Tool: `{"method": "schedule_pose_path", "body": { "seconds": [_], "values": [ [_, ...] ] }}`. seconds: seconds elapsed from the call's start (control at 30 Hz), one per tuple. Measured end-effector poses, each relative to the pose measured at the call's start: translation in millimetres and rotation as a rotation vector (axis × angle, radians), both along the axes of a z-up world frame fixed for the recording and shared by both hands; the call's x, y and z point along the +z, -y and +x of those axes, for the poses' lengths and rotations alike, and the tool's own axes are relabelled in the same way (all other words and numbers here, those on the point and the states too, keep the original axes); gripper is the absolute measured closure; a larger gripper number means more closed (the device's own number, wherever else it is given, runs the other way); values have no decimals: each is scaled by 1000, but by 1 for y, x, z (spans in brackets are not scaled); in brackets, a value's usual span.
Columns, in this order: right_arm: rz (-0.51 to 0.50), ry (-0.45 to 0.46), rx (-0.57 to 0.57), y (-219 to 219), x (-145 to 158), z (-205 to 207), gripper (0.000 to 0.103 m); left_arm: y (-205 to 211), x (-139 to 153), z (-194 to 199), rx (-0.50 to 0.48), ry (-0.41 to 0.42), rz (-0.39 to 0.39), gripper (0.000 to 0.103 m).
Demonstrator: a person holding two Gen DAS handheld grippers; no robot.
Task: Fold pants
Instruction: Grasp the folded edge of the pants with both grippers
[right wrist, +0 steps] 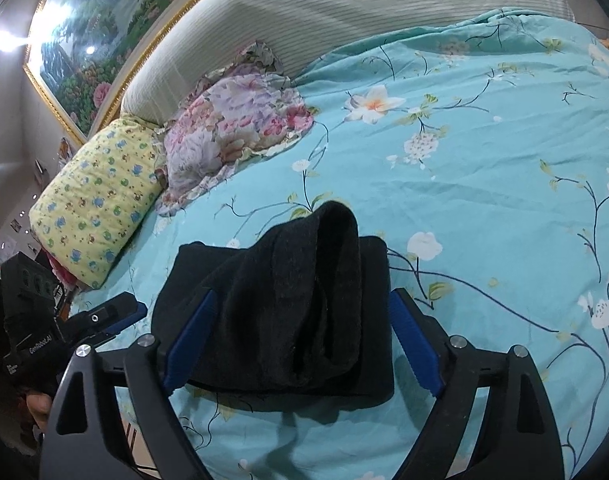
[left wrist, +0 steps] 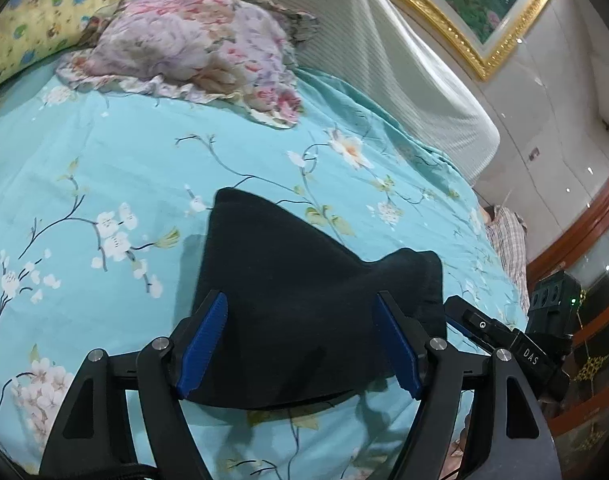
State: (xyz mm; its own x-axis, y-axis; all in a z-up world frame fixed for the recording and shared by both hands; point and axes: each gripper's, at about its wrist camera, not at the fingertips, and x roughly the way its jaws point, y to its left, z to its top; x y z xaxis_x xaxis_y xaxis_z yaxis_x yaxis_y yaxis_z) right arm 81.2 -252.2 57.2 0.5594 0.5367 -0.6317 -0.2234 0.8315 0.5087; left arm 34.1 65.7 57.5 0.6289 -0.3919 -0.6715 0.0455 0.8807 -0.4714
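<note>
Up front in the left wrist view, left claw [left wrist: 300, 344] held low over the bed, blue pads [left wrist: 206, 344] spread wide apart with nothing pinched between them. Black pants [left wrist: 288, 300] lying folded on the turquoise flowered bedspread [left wrist: 104, 160], filling the gap between the fingers and reaching up toward 12 o'clock in a peaked corner; contact between pads and cloth not clear. Right claw [left wrist: 464, 322] poking in from 3 o'clock, just beside the raised right corner of the pants. Pink floral pillow [left wrist: 192, 44] at 11 o'clock, yellow printed pillow [left wrist: 28, 20] at 10 o'clock, ribbed pale headboard [left wrist: 368, 52] at 1 o'clock, gold-framed painting [left wrist: 484, 12] at 2 o'clock, a checked cloth [left wrist: 508, 236] off the bed edge at 3 o'clock.

Next, in the right wrist view, right claw [right wrist: 300, 344] likewise held low, fingers wide apart and gripping nothing. Pants [right wrist: 280, 312] as a squat folded stack between the pads, a rolled hump of cloth standing up toward 12 o'clock. Left claw [right wrist: 116, 314] entering at 9 o'clock, near the stack's left edge. Bedspread [right wrist: 484, 180] stretching away to 2 o'clock; pink floral pillow [right wrist: 236, 128] and yellow printed pillow [right wrist: 92, 200] toward 10 o'clock, headboard [right wrist: 304, 12] at 12 o'clock, painting [right wrist: 100, 36] at 11 o'clock.
</note>
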Motion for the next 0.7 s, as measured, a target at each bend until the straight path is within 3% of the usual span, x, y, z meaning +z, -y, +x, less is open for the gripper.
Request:
{"method": "schedule_pose_path", "body": {
  "seconds": [0.7],
  "values": [
    [8,-109,-23,0,-34,10,16,-20,-38,19,38,-97,-56,24]
  ]
}}
